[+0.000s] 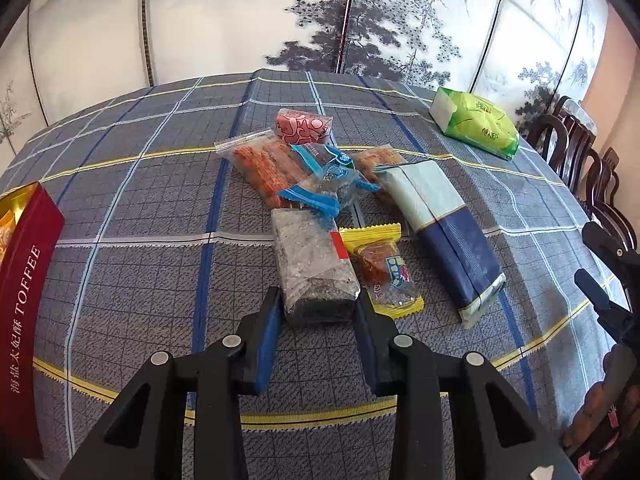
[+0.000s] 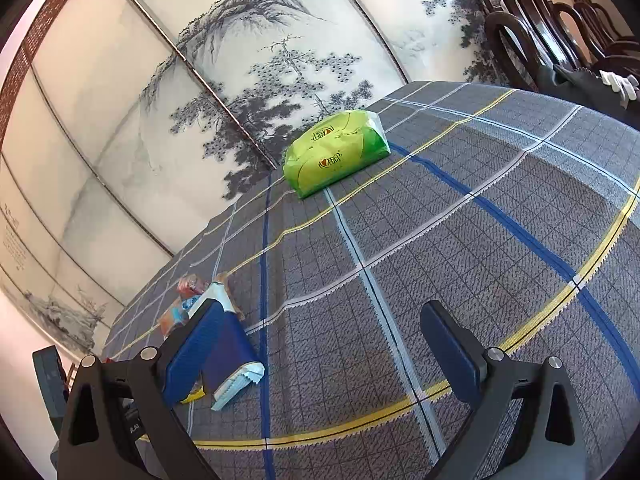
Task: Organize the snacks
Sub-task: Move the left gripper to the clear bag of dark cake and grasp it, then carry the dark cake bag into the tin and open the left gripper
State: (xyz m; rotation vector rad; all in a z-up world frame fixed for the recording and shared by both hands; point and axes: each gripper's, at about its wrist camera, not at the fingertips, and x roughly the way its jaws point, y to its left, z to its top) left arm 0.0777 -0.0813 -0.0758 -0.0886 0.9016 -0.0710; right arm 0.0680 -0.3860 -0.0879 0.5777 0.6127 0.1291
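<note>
A heap of wrapped snacks lies mid-table in the left wrist view. Nearest is a dark sesame bar (image 1: 314,268) in clear wrap, and my left gripper (image 1: 318,312) is shut on its near end, a blue pad against each side. Beside it lie a yellow-edged packet (image 1: 384,272) and a long navy-and-pale-green packet (image 1: 444,232). Behind are orange crackers (image 1: 260,168), a blue-trimmed packet (image 1: 328,184) and a pink packet (image 1: 304,126). My right gripper (image 2: 322,312) hangs open over bare cloth with nothing between its fingers. The navy packet (image 2: 232,344) sits left of it.
A red toffee box (image 1: 28,280) stands open at the table's left edge. A green bag (image 1: 476,124) (image 2: 336,152) lies at the far right. The checked tablecloth (image 1: 140,240) covers a round table. Dark wooden chairs (image 1: 580,160) stand to the right and a painted screen (image 1: 240,20) behind.
</note>
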